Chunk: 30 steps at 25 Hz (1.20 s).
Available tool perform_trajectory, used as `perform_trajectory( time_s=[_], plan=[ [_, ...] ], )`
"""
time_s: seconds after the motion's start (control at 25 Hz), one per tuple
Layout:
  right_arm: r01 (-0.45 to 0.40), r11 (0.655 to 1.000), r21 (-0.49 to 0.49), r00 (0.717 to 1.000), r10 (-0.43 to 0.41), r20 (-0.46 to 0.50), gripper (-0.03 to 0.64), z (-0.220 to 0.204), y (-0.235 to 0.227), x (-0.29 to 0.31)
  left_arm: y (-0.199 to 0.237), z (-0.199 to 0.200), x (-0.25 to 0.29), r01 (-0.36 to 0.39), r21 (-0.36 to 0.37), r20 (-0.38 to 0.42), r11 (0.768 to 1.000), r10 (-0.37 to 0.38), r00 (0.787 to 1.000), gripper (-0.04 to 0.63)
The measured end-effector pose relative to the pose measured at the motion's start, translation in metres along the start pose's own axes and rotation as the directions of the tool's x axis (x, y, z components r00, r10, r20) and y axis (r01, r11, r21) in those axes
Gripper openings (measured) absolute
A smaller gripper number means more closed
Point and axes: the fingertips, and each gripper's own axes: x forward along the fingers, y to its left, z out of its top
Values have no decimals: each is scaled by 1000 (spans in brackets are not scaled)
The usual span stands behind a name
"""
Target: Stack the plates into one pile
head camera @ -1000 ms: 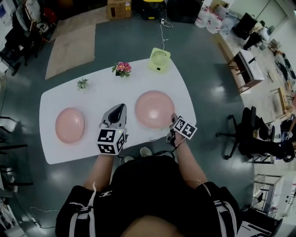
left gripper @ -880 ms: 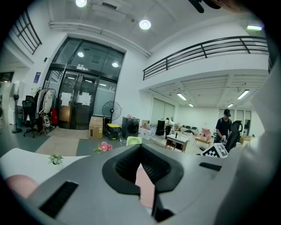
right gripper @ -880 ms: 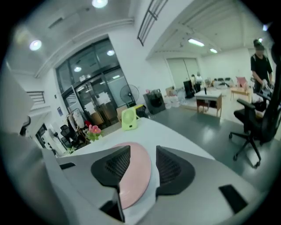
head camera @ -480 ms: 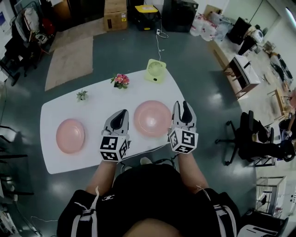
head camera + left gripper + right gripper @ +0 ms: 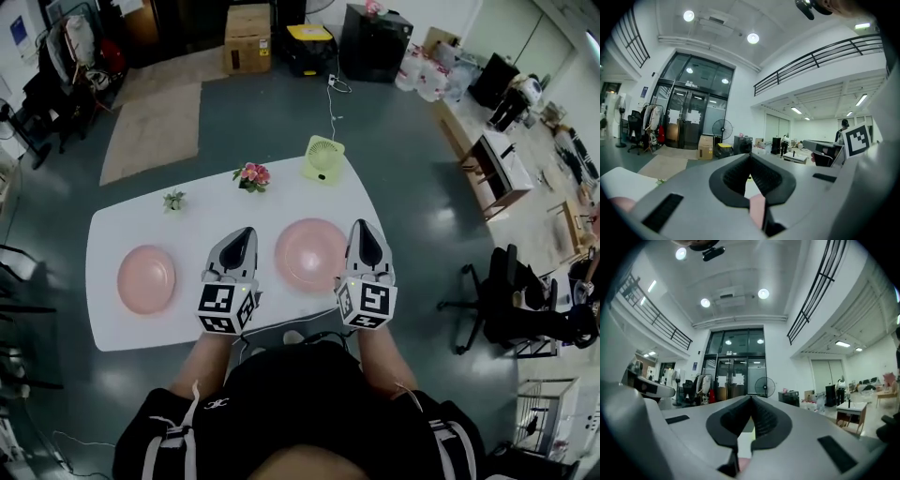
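Two pink plates lie apart on the white table (image 5: pixel 211 206): a smaller-looking one (image 5: pixel 146 278) at the left and a larger one (image 5: pixel 310 254) right of the middle. My left gripper (image 5: pixel 241 234) hovers above the table between them, shut and holding nothing. My right gripper (image 5: pixel 363 228) hangs at the larger plate's right rim, pointing away from me, its jaws shut with nothing between them. In the left gripper view the jaws (image 5: pixel 750 155) meet at the tip; the right gripper view shows its jaws (image 5: pixel 751 398) closed the same way. Both gripper views look level across the hall.
At the table's far edge stand a green desk fan (image 5: pixel 323 155), a pot of pink flowers (image 5: pixel 253 175) and a small green plant (image 5: pixel 173 200). A brown mat (image 5: pixel 155 117) and a cardboard box (image 5: pixel 247 37) lie beyond on the floor. An office chair (image 5: pixel 506 300) stands to the right.
My right gripper came up from the table's front edge, turned upright and closed its jaws. The left gripper rose a little. Both plates stayed put.
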Motion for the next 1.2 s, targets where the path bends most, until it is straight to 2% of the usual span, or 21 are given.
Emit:
perform_trajectory(
  time_s=[0.12,0.32,0.48,0.68,0.84,1.0,1.2],
  plan=[
    [-35,999,36,999,35,-18,15,-11,3,11,8,0,1,-59,22,-4,998,59,998,12],
    [-128,989,71,991,131,-39,15,-29,22,31,35,-5,-15,-171,2,-5,985,171,985,12],
    [-185,977,106,980,191,-50,15,-34,64,38,62,-7,-45,-227,0,-7,974,227,974,12],
    [-254,961,106,964,261,-51,15,-31,164,25,116,-11,-117,-253,-4,0,967,253,967,12],
    [-254,959,123,964,262,-50,15,-32,265,2,179,-20,-195,-247,-1,-1,969,247,969,12],
    [-241,952,191,966,255,-52,15,-34,373,-40,250,-32,-282,-225,-16,-29,974,225,974,12],
    [-242,953,182,965,256,-59,15,-23,475,-76,321,-30,-369,-243,-31,-35,969,242,970,12]
  ],
)
